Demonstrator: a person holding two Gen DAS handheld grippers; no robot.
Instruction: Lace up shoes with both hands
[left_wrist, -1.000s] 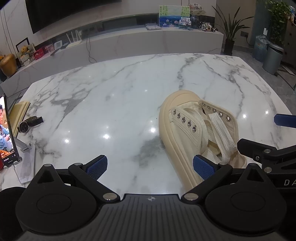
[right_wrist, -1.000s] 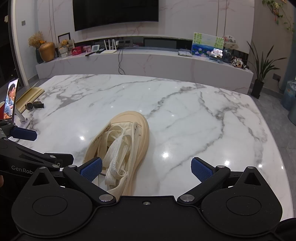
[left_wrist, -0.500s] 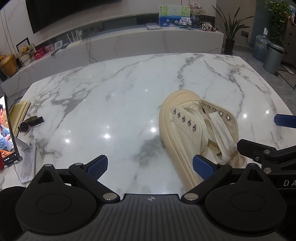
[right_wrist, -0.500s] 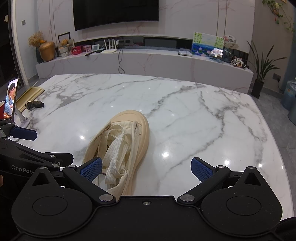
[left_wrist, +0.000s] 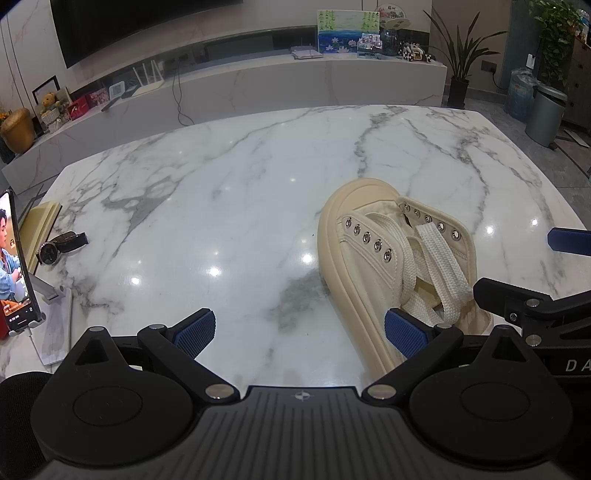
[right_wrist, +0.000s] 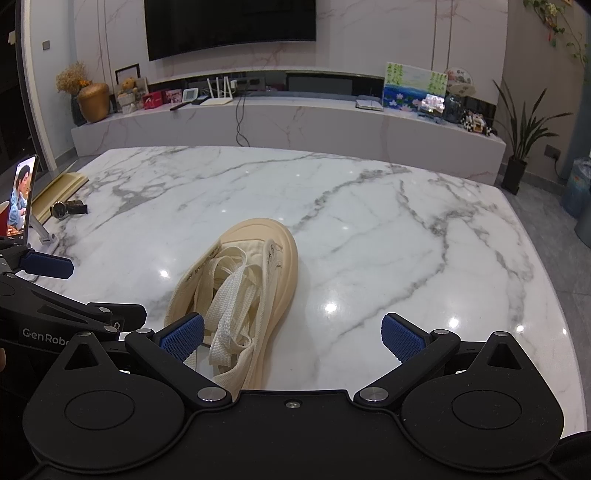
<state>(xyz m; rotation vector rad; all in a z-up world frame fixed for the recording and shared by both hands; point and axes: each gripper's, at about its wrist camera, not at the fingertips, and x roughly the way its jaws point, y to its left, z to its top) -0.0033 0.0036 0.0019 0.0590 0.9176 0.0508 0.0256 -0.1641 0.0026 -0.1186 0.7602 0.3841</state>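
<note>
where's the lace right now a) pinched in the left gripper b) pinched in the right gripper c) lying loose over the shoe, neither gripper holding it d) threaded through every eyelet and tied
c: the lace lies in loose loops across the shoe, the metal eyelets in the near row look empty, and both the left gripper and the right gripper stand open with nothing between their pads.
</note>
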